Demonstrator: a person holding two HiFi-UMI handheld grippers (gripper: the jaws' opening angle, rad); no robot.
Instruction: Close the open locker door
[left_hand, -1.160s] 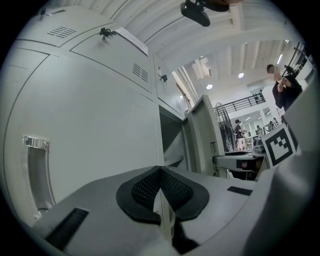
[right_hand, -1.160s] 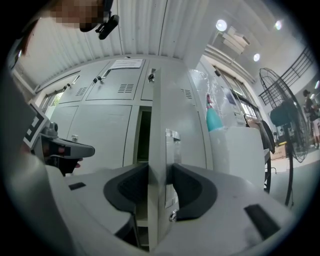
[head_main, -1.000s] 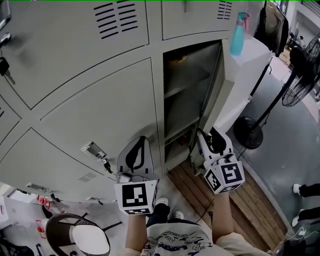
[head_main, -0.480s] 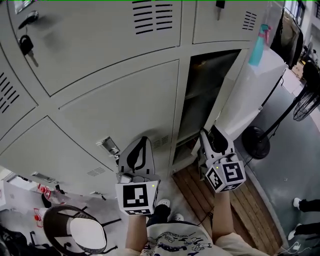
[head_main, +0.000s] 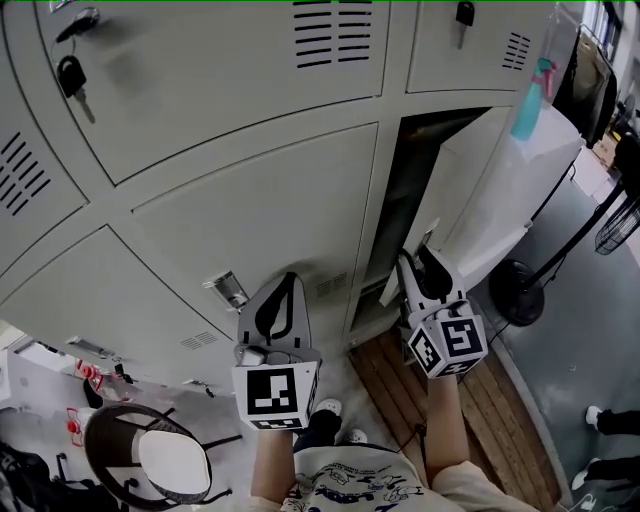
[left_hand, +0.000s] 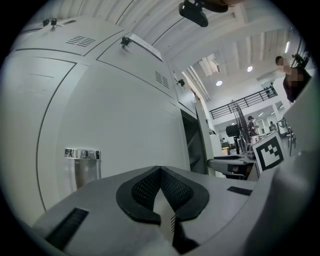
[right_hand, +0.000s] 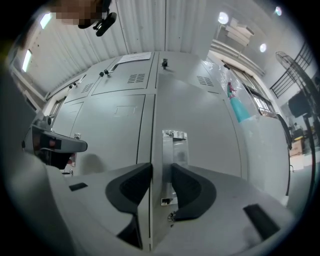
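Since the locker door (head_main: 500, 190) is thin sheet metal on side hinges, it should swing lightly and stay stiff, though it may clang or rebound if shoved. Its free edge by the metal latch plate (right_hand: 175, 145) looks the sensible place to hold. The door is pale grey and plain-faced. It stands partly ajar at the right of the locker bank (head_main: 250, 210), in the lower row, with the dark opening (head_main: 405, 200) showing beside it. The right hand-held gripper (right_hand: 161, 185) has just been closing its jaws, which pinch that free edge between the 2 pads. The left hand-held gripper (left_hand: 160, 172) has its jaws together on nothing, pointing at a neighbouring closed door (left_hand: 125, 125).
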